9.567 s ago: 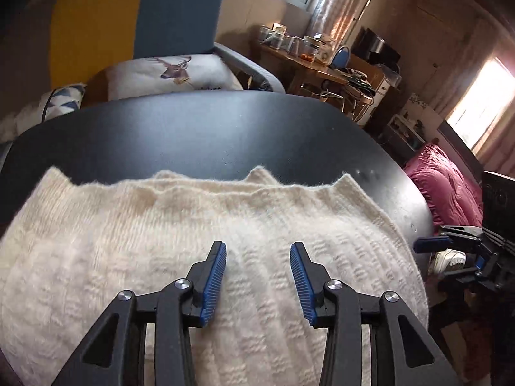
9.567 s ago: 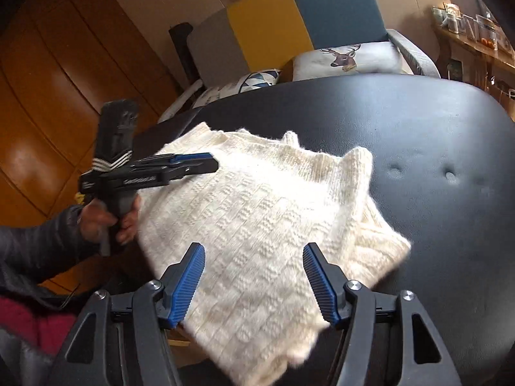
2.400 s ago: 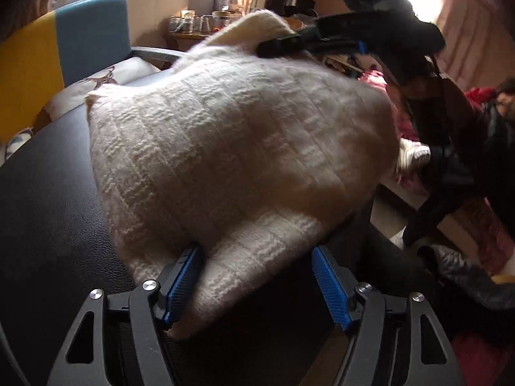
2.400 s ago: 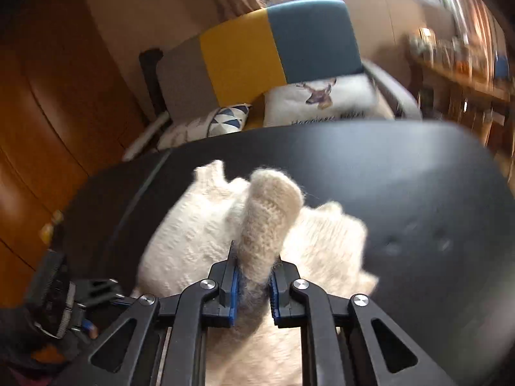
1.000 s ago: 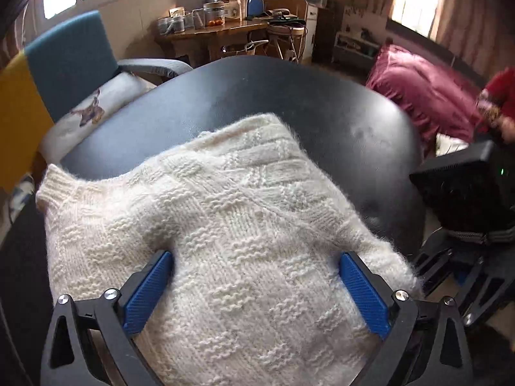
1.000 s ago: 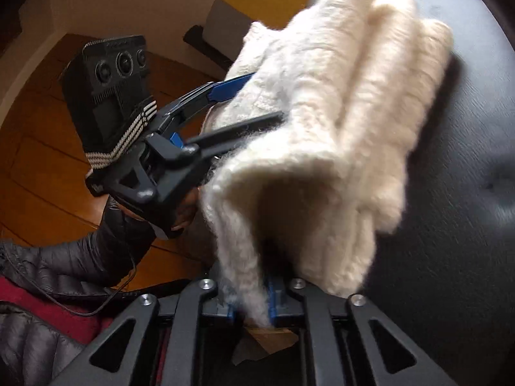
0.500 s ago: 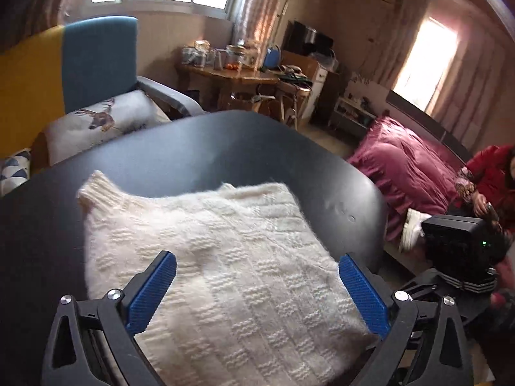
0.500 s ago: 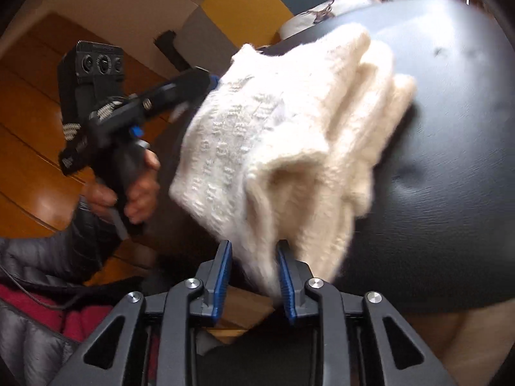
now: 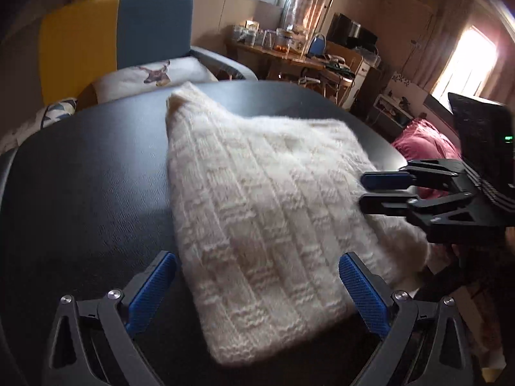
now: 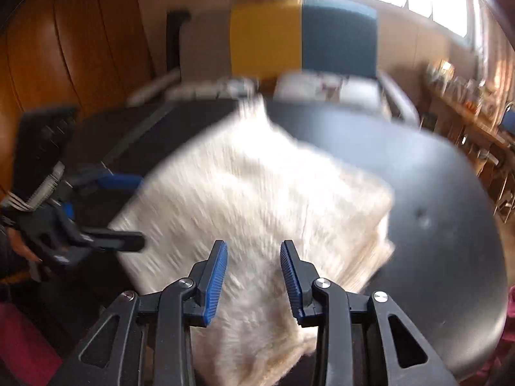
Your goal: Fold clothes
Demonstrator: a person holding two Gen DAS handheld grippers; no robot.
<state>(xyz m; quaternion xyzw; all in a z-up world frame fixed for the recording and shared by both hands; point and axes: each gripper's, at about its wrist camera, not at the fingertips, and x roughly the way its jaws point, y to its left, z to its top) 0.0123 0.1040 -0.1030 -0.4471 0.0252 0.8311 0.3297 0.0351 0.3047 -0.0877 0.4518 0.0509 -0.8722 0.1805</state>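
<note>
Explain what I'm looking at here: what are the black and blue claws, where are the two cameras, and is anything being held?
No robot here: a person carries a handheld two-finger gripper in each hand, and each has a fisheye camera looking along its fingers. One picture comes from the left gripper, its blue pads wide apart. The other comes from the right gripper, also open, though that view is motion-blurred. Each gripper also shows in the other's picture. A folded cream knit sweater lies on a dark padded surface. Neither gripper grips it; both sit at its edges. Behind stand a yellow and blue armchair and a deer-print cushion.
</note>
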